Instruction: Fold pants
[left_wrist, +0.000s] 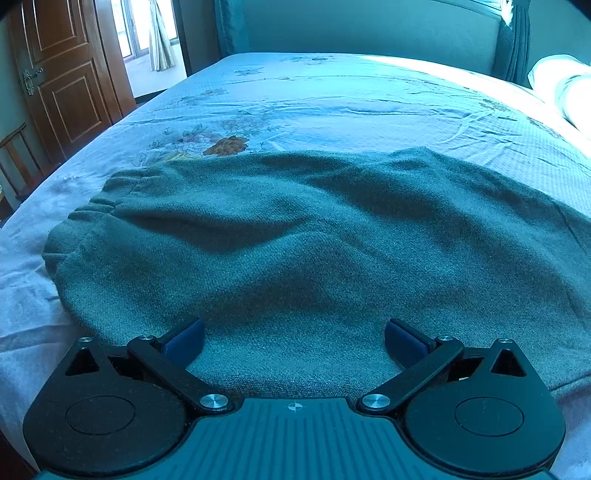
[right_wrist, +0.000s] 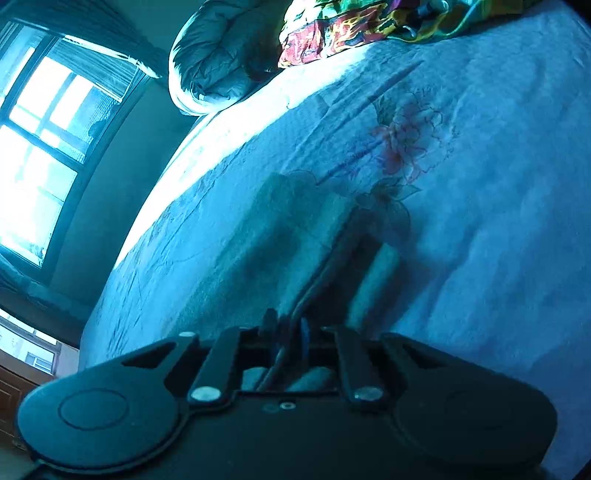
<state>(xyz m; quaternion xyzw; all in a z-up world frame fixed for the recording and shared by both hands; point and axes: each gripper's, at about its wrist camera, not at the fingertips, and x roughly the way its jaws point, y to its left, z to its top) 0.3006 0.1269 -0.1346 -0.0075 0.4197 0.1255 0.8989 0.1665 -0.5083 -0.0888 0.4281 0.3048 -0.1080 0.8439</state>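
The pants (left_wrist: 295, 236) lie flat on the bed (left_wrist: 332, 99), filling the middle of the left view from 9 to 3 o'clock. The gathered elastic waistband (left_wrist: 92, 206) sits at 9 o'clock, so the long axis runs left to right, legs trailing off toward 3. The cloth looks a soft, thick knit: light, limp, not slippery, likely to sag and crease wherever it is unsupported. Best taken by pinching a doubled edge, at the waistband or a hem.

The left tongs (left_wrist: 294, 341) stand released, spread wide low over the near edge, gripping nothing. The right tongs (right_wrist: 291, 328) are clenched on a fold of the pants (right_wrist: 314, 229), which stretches away toward 12 o'clock.
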